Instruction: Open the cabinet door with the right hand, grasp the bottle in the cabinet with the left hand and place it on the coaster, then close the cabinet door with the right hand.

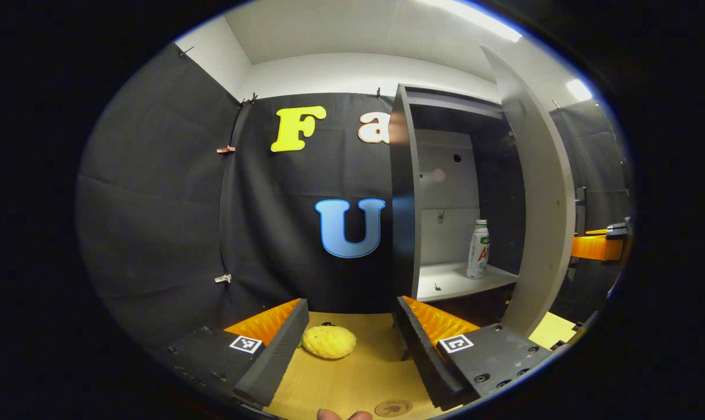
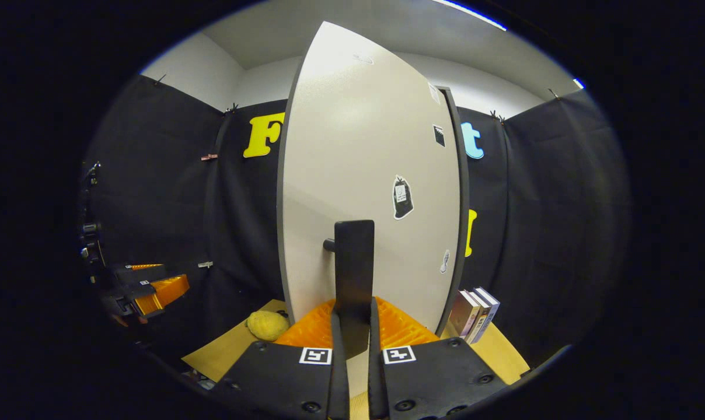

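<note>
Step in hand: door-opening, nearly done. Landmark is the cabinet (image 1: 446, 192).

Cabinet: tall box, flat matte panels, dark side edge, pale interior with one shelf (image 1: 463, 279). Its door (image 2: 370, 192) is swung well out, a smooth light slab with a few small stickers on the outer face.

Right tool (image 2: 352, 344) sits at the door's outer face, jaws closed down narrow on the dark flat bar handle (image 2: 353, 274), which stands upright off the door on a short post. It looks like a firm pinch on both sides.

Left tool (image 1: 346, 344) is in front of the cabinet and to its left, over the bench (image 1: 352, 379), jaws wide, holding nothing. The ribbed faces on its fingers look grippy.

Bench: light wood-grain top. On it, left of the cabinet, lies a yellow bumpy rounded object (image 1: 329, 342), soft-looking. Nearer, a small round coaster (image 1: 393, 408) lies flat.

Bottle (image 1: 478, 249): upright on the cabinet shelf, toward its right, near the open door. White, slim, smooth plastic, capped; probably light and slightly slippery.

Next move, as judged: right tool holds the door open; left tool reaches into the opening and closes around the bottle's mid-body without tipping it.
</note>
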The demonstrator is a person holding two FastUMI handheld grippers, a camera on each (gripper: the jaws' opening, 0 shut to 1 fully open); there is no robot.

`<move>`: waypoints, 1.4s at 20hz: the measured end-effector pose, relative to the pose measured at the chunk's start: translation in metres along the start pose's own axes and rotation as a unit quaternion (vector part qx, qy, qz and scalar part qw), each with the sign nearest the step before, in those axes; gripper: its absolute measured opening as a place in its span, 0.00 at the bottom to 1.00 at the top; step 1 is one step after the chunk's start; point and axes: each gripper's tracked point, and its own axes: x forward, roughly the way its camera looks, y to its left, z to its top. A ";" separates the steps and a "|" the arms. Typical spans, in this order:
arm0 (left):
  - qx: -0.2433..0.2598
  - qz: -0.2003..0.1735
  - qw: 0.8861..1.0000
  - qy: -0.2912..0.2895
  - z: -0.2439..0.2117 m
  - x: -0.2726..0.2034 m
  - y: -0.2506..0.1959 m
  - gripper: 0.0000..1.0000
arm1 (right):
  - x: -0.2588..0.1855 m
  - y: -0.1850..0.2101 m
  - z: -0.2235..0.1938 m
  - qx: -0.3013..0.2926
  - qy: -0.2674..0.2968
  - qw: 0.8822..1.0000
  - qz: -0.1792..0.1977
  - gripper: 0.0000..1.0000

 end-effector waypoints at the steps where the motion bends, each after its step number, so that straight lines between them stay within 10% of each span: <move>1: -0.003 -0.002 1.000 0.000 -0.001 0.002 -0.004 0.94 | -0.004 -0.007 0.000 0.002 -0.001 1.000 -0.003 0.17; 17: -0.030 -0.006 0.999 0.012 0.008 0.042 -0.117 0.95 | -0.065 -0.162 0.009 0.009 -0.012 0.999 -0.048 0.16; 28: -0.020 -0.044 0.999 0.018 0.013 0.082 -0.227 0.95 | -0.062 -0.203 0.014 0.032 -0.006 0.999 -0.007 0.11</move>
